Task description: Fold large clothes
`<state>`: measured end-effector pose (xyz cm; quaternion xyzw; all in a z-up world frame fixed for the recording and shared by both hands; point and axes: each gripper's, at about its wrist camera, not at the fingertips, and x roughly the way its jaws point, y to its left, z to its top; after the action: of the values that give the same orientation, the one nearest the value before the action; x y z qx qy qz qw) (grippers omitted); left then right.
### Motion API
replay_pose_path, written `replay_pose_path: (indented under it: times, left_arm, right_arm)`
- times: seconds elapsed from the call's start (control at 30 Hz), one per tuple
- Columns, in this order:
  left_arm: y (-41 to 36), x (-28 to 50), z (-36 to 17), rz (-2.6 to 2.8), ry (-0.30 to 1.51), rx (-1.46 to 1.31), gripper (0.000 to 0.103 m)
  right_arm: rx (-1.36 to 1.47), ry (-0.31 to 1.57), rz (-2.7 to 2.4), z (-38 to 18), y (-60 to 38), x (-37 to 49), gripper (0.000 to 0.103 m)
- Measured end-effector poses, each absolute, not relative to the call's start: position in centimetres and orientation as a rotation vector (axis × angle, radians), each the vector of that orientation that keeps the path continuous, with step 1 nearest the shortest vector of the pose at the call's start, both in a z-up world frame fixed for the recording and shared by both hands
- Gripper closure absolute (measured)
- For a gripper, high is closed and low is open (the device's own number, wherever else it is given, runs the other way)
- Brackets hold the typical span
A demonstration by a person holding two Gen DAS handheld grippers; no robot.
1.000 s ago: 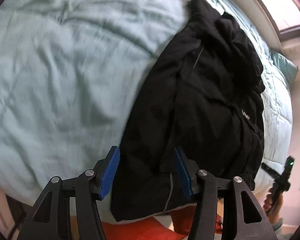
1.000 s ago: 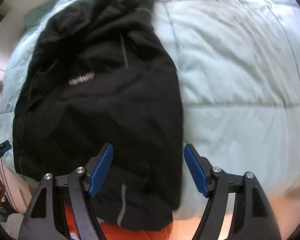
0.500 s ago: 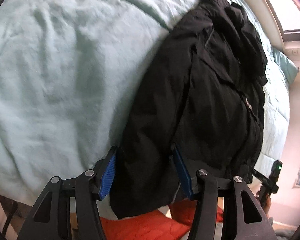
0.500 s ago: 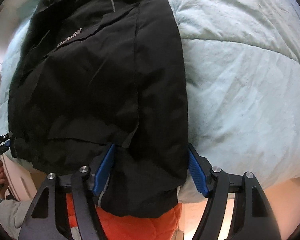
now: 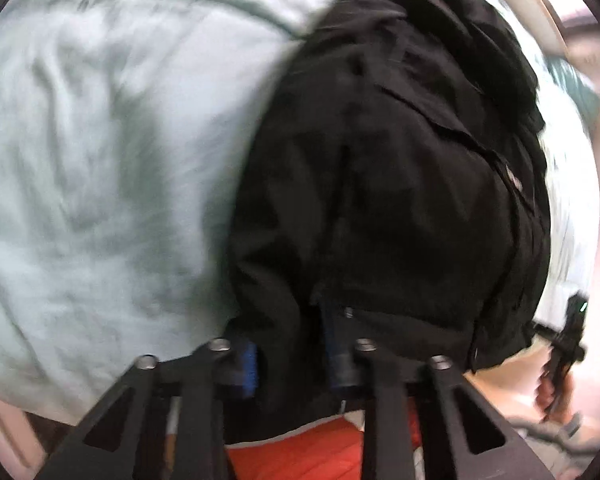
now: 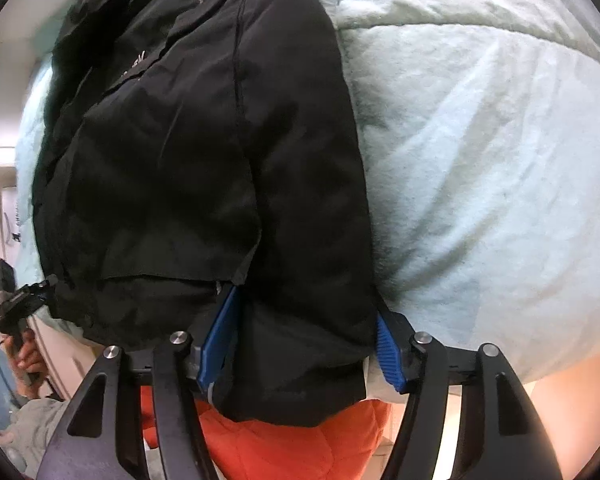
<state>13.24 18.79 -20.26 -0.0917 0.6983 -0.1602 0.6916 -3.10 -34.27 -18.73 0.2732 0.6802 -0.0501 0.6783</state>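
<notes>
A large black jacket lies lengthwise on a pale green quilted bed cover. Its hem hangs over the near bed edge. My left gripper has closed in on a fold of the jacket's hem; its blue pads are partly buried in the cloth. In the right wrist view the jacket fills the left half. My right gripper straddles the jacket's right hem corner with its jaws still wide apart, one blue pad on each side of the cloth.
An orange-red quilt shows below the jacket hem at the bed's edge; it also shows in the left wrist view. The bed cover spreads far to the right. Each view shows the other hand-held gripper at the side.
Both grippers moved forward onto the jacket's hem. The left jaws narrowed onto the cloth. The right jaws stayed wide with the hem corner now between them.
</notes>
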Motion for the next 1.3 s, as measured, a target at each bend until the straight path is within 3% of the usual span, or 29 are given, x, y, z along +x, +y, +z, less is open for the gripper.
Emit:
replay_pose_path:
  times: [0.13, 0.43, 0.63, 0.7, 0.73, 0.77, 0.8, 0.9, 1.0, 1.2, 1.3]
  left_arm:
    - [18.3, 12.8, -17.9, -0.473, 1.529, -0.234, 0.087]
    - [21.0, 11.9, -22.5, -0.439, 1.632, -0.390, 0.087]
    - [20.4, 12.2, -23.0, -0.413, 1.655, -0.387, 0.080]
    - [18.6, 12.3, -22.5, -0.400, 1.648, -0.305, 0.081]
    - [18.1, 12.2, -21.8, -0.408, 1.638, -0.254, 0.089]
    - [17.7, 12.2, -21.1, -0.420, 1.628, -0.218, 0.092]
    - [17.6, 12.3, -20.0, -0.438, 1.607, -0.201, 0.092]
    - [18.0, 12.8, -16.7, -0.510, 1.538, -0.261, 0.092]
    - [17.8, 13.5, -16.0, -0.608, 1.519, -0.407, 0.092]
    - [16.0, 14.3, -19.3, -0.524, 1.621, -0.366, 0.090]
    - [15.9, 14.3, -19.1, -0.465, 1.605, -0.354, 0.092]
  right_arm:
    - [0.579, 1.509, -0.046, -16.6, -33.6, -3.7, 0.049]
    - [0.694, 1.568, 0.028, -19.9, -34.7, -4.6, 0.047]
    - [0.730, 1.570, 0.028, -20.6, -35.5, -4.0, 0.040]
    - [0.731, 1.586, -0.005, -21.2, -35.4, -3.4, 0.037]
    - [0.696, 1.592, -0.013, -20.9, -35.1, -3.3, 0.038]
    - [0.661, 1.595, -0.012, -20.4, -34.6, -3.4, 0.043]
    - [0.636, 1.589, 0.006, -19.4, -34.2, -3.4, 0.057]
    - [0.635, 1.488, 0.077, -15.0, -34.0, -4.0, 0.073]
    - [0.690, 1.411, 0.140, -12.8, -34.1, -3.5, 0.073]
    - [0.684, 1.564, 0.153, -17.3, -32.4, -1.6, 0.066]
    - [0.696, 1.577, 0.109, -18.0, -32.7, -1.8, 0.069]
